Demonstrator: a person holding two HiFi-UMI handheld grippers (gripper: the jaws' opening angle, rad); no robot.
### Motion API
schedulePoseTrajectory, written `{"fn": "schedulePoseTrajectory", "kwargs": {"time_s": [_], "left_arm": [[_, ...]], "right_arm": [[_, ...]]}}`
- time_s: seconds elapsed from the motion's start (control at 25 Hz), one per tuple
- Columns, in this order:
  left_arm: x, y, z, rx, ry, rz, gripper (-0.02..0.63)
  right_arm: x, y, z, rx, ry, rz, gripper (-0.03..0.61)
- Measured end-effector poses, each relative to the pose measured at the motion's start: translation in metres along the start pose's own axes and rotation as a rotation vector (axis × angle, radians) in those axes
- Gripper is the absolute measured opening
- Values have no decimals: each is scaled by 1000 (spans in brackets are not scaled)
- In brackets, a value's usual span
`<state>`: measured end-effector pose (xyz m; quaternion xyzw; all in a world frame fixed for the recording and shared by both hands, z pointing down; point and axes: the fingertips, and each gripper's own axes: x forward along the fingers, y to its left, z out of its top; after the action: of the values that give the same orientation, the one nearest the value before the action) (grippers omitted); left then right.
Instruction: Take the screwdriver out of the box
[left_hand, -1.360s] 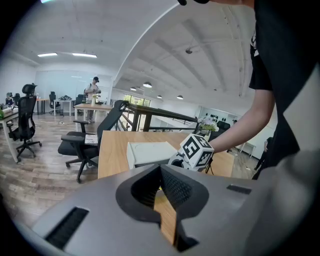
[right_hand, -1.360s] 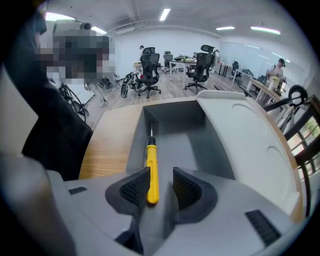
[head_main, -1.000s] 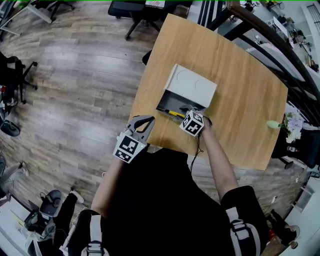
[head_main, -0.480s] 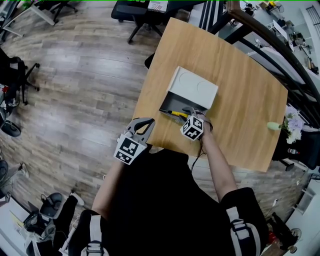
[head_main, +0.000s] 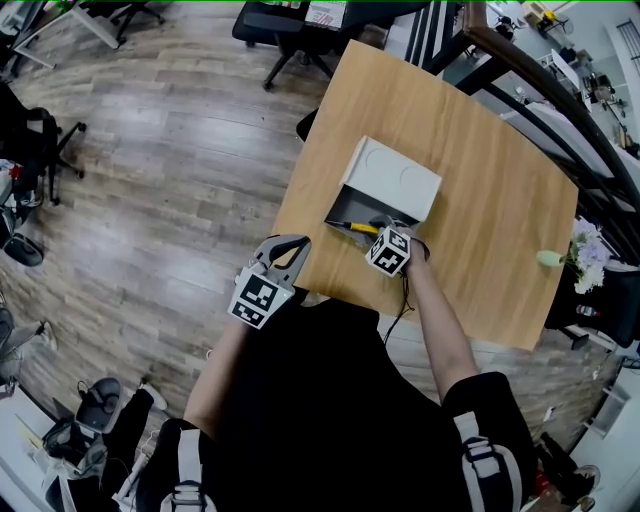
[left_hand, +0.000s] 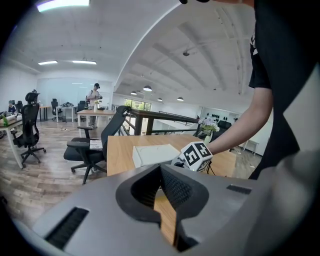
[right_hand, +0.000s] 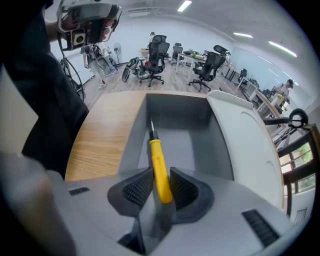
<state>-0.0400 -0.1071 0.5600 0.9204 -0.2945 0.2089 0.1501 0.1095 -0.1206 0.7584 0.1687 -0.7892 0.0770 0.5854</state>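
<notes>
On the wooden surface (head_main: 500, 190), the right hand-held gripper (right_hand: 160, 176) has just been narrowing its jaws around the yellow screwdriver (right_hand: 158, 157) lying in the grey box (right_hand: 197, 147), shaft toward 12 o'clock, so squeezing fully before lifting straight up is looking wise.

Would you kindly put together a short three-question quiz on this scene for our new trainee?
1. True or false: the yellow-handled screwdriver lies outside the grey rectangular box.
2. Which hand-held gripper has the handle between its jaws: A left, B right?
3. Fill in: the box's white lid is ___.
Key: 1 false, it lies inside. 2 B, the right hand-held gripper, whose jaws have just been closing. 3 open.
</notes>
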Motion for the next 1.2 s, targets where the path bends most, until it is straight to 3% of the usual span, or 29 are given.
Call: {"fn": "schedulePoseTrajectory", "kwargs": {"time_s": [0.32,0.8,1.2], "left_arm": [[0,0,4,9,-6,1,21],[-6,5,16,34,-45,-12,21],[3,1,25,78,-56,-82,21]], "right_arm": [[-1,1,0,-5,-3,-17,84],[-25,-5,-7,-23,22,-152,83],[-73,-5,-5,145,-67,-269,83]]}}
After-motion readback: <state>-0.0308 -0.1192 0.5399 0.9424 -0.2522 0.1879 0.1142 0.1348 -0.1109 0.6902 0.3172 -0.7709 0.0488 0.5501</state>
